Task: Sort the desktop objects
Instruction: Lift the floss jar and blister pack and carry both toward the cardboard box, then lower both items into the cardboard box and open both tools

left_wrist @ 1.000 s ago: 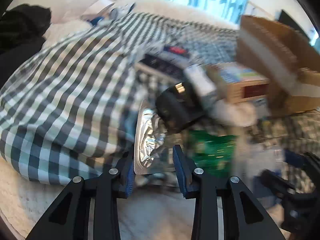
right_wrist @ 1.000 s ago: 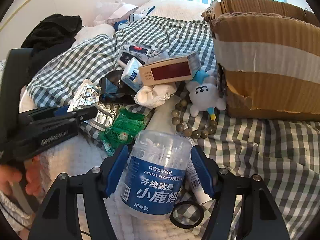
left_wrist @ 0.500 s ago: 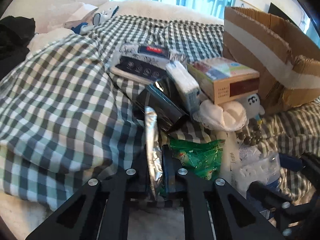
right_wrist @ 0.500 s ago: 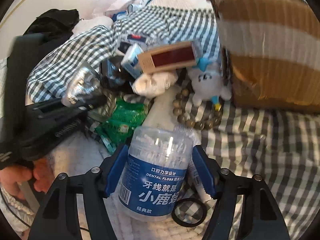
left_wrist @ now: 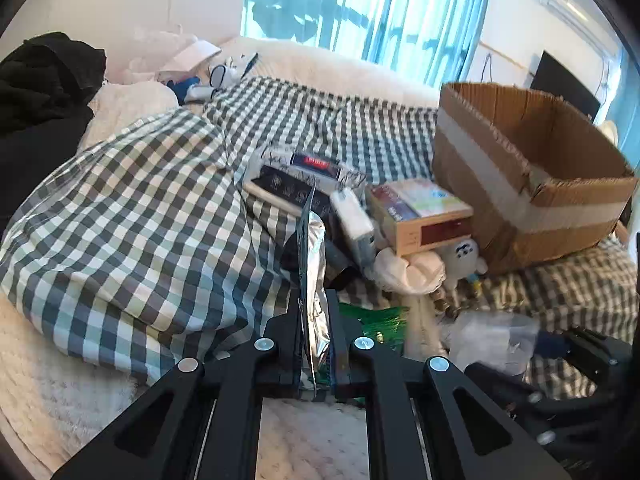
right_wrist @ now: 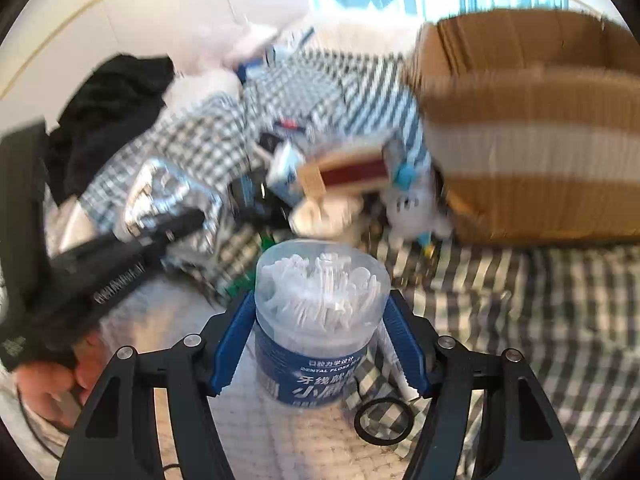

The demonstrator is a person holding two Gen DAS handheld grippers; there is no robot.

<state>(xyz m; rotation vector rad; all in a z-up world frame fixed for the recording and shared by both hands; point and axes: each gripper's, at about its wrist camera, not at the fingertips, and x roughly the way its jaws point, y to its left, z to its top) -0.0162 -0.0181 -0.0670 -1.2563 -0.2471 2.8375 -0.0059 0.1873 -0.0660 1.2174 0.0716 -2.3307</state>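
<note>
My left gripper is shut on a silver foil pouch, held edge-on above the checked bedcover; the pouch also shows in the right wrist view. My right gripper is shut on a clear dental floss jar with a blue label, lifted and tilted. An open cardboard box stands at the right, also seen in the right wrist view. A pile between them holds a red-sided carton, a white plush toy, a green packet and a black pouch.
A checked cloth mound fills the left. Black clothing lies at the far left. A dark bead bracelet and a black ring lie on the cover. A window with blue curtains is behind.
My left gripper closed on the foil pouch and lifted it upright off the bed. My right gripper raised and tilted the floss jar, swinging toward the box.
</note>
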